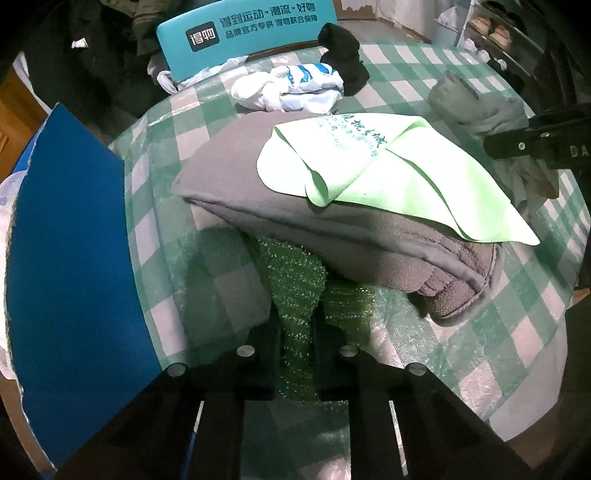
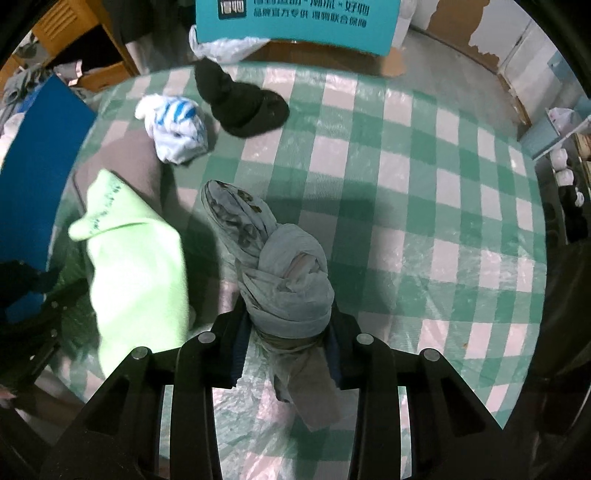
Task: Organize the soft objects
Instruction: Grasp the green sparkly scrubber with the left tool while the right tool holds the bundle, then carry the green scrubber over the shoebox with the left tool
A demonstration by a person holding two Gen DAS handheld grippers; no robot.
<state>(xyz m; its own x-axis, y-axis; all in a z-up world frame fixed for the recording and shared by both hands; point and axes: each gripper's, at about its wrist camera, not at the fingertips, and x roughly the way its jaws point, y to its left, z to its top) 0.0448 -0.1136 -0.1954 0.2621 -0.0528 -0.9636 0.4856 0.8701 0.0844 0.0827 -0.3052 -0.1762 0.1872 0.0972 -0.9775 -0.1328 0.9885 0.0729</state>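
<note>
My left gripper (image 1: 297, 325) is shut on a dark green mesh scrubber (image 1: 295, 284), held just above the checked tablecloth, in front of a folded grey towel (image 1: 295, 192) with a light green cloth (image 1: 388, 166) on top. My right gripper (image 2: 286, 332) is shut on a knotted grey-blue sock bundle (image 2: 284, 266) held above the table. The green cloth (image 2: 136, 273) and grey towel (image 2: 136, 162) lie to its left. A white and blue striped bundle (image 1: 295, 86) (image 2: 177, 129) and a black sock (image 1: 341, 55) (image 2: 243, 103) lie farther back.
A blue box wall (image 1: 74, 258) stands at the left table edge, also in the right wrist view (image 2: 33, 162). A teal printed box (image 1: 247, 33) stands behind the table. The green and white checked tablecloth (image 2: 424, 184) stretches to the right. Shelves stand at far right.
</note>
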